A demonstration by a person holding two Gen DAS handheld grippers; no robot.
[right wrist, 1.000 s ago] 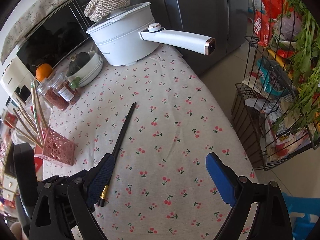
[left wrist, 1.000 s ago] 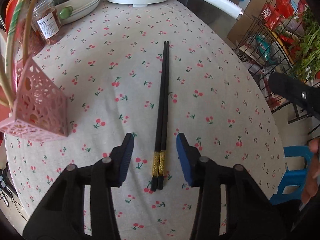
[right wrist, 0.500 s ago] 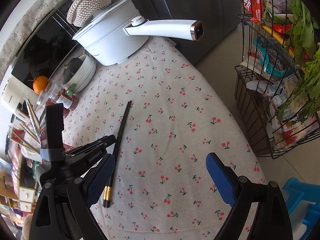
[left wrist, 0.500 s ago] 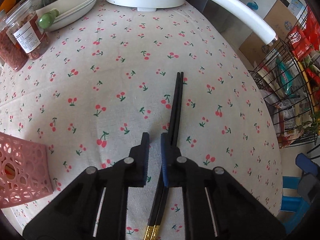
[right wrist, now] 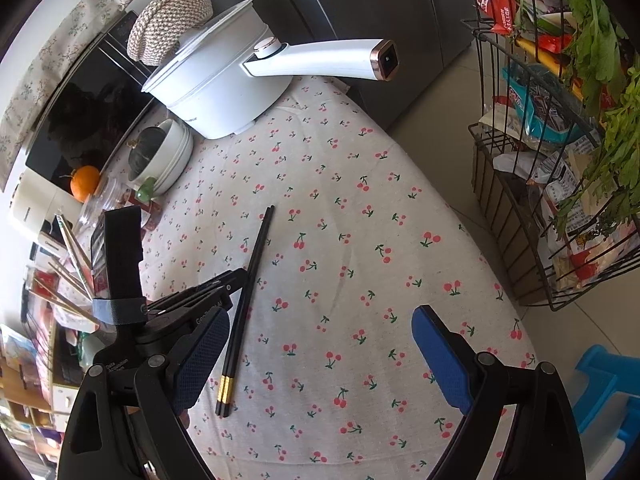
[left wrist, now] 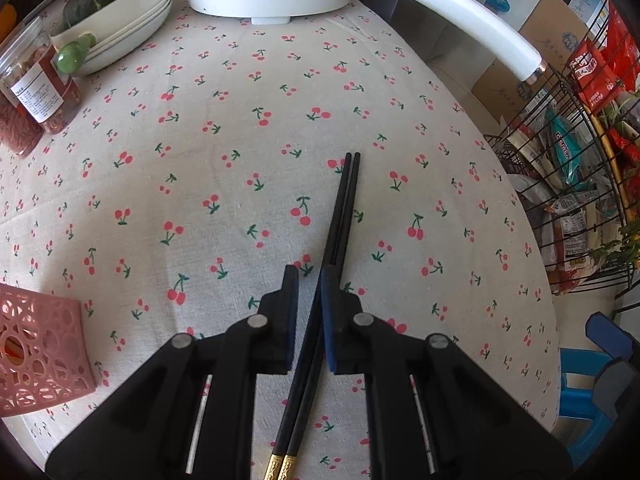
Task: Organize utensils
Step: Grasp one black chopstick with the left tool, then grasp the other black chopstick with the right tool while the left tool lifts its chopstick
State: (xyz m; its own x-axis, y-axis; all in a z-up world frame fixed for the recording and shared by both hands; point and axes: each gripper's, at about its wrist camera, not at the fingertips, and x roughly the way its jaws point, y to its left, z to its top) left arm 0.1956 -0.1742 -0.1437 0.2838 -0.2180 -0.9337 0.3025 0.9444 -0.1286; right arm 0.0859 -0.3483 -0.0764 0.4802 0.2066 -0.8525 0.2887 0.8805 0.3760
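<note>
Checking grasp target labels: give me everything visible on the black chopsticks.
The black chopsticks are a matched pair, slim, glossy dark sticks with gold patterned bands near the thick ends. They lie side by side, touching, flat on the cherry-print tablecloth, thin tips toward the white pot. The left gripper is nearly closed around their middle; the shafts run between its fingers, close against the right pad. Actual clamping cannot be confirmed. The right gripper is open, apart from them.

Black chopsticks [right wrist: 248, 296] lay on the cherry-print tablecloth [right wrist: 360, 240]
The right gripper [right wrist: 320, 356] stood wide open — the left gripper [right wrist: 224, 284] met the pair mid-length.
</note>
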